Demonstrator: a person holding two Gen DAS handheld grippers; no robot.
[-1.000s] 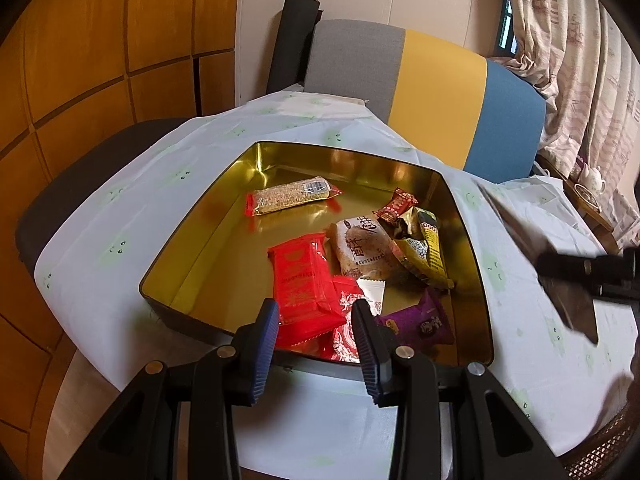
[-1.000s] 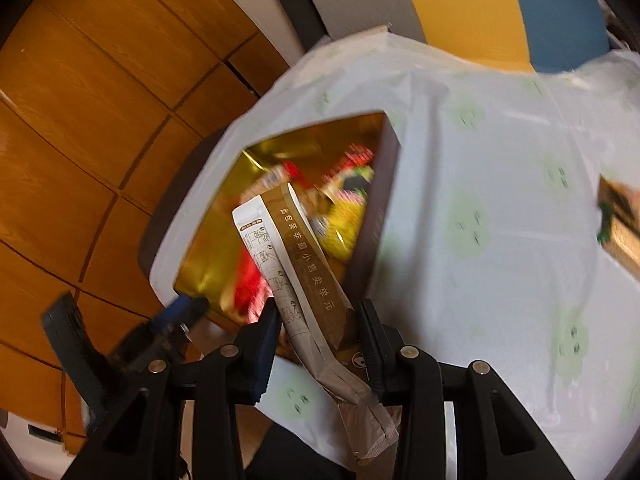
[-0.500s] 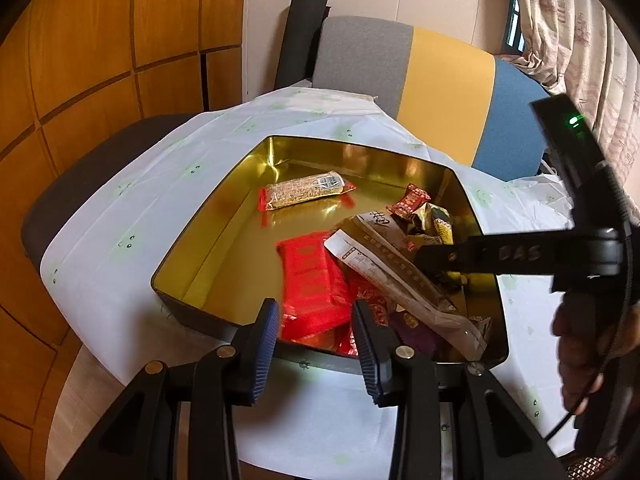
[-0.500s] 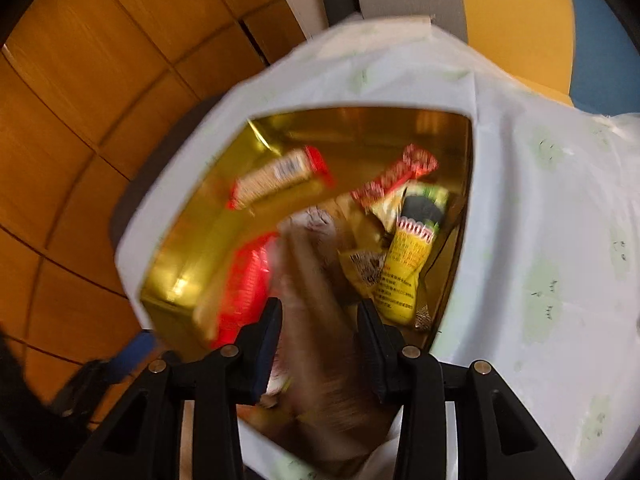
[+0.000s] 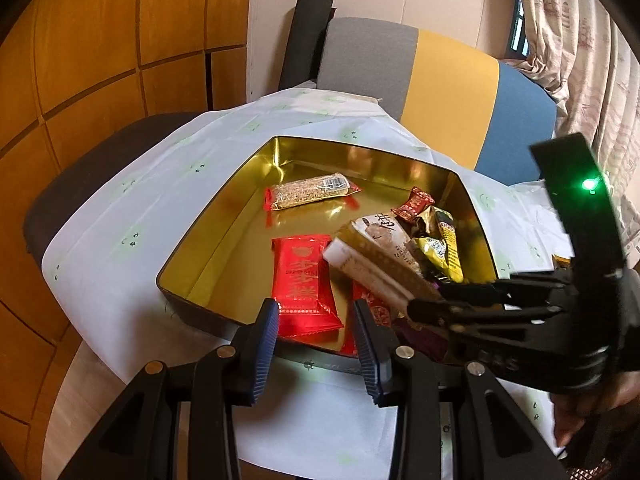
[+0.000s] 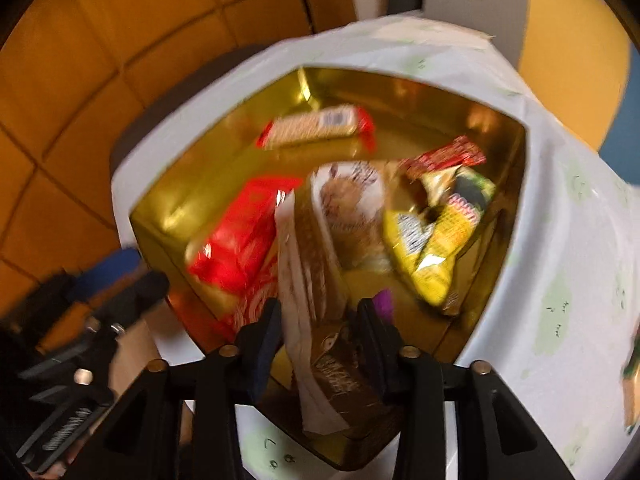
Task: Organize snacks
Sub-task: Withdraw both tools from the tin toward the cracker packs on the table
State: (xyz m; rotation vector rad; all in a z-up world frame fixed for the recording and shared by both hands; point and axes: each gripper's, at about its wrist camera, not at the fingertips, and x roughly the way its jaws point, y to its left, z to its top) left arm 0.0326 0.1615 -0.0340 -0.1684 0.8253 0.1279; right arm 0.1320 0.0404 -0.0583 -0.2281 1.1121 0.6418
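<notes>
- Gold-lined, the open tin (image 5: 460, 184) is seen from the left wrist on a pale cloth (image 5: 168, 184), several snacks already in it: a cereal bar (image 5: 308, 192), a red packet (image 5: 302, 276), yellow packets (image 5: 440, 248); the brown-and-white packet (image 5: 376, 264) is held over the pile by the right gripper (image 5: 424, 304), so this placement is judged nearly done but not released; the left gripper (image 5: 316, 344) is held apart and empty, near the tin's front wall; the purple packet behind the right gripper is mostly hidden.
- From the right wrist, blurred throughout, the right gripper (image 6: 318, 336) is seen clamped on the brown-and-white packet (image 6: 316, 280), its jaws having just been closing with the packet between them; the packet's far end is seen above the snacks, though contact cannot be told; print on the wrappers cannot be read; at the right edge something lying on the cloth is cut off, possibly a snack left to store.
</notes>
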